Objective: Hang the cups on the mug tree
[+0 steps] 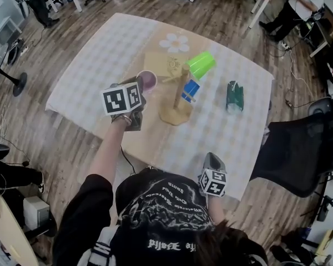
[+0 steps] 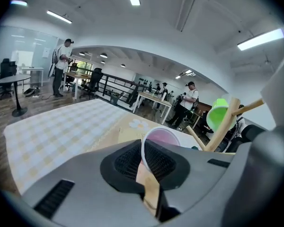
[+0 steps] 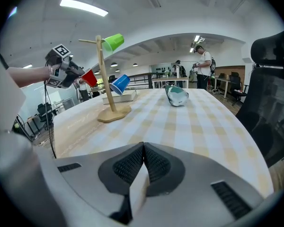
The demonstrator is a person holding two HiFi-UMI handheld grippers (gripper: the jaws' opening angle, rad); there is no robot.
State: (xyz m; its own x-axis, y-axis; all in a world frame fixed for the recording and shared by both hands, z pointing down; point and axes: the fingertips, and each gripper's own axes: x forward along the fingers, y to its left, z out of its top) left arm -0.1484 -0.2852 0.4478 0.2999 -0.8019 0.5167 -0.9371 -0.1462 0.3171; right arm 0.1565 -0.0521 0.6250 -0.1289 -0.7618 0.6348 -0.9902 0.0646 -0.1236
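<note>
Clamping left jaws: pressed on the rim of the red cup (image 2: 158, 138), one pad inside the wall and one outside.
Left gripper (image 1: 140, 88): held up over the table (image 1: 89, 76) on an outstretched arm, pointing toward the tree (image 1: 180, 90).
Red cup: off the table, tilted, pink inside showing from above; just left of the tree's pole in the head view. Whether it touched a branch could not be told.
Right jaws: together, nothing between them.
Right gripper (image 3: 142, 162): low at the near edge of the table, well apart from the tree and aimed across the checked cloth.
Tree: upright on its round base near the middle of the table.
Green cup (image 1: 201, 64): hung on a top branch, mouth outward.
Blue cup (image 1: 190, 90): hung on a lower branch on the same side, beneath the green one.
Teal thing (image 1: 235, 96): lay on the cloth to the right of the tree, apart from it; what it was could not be made out.
</note>
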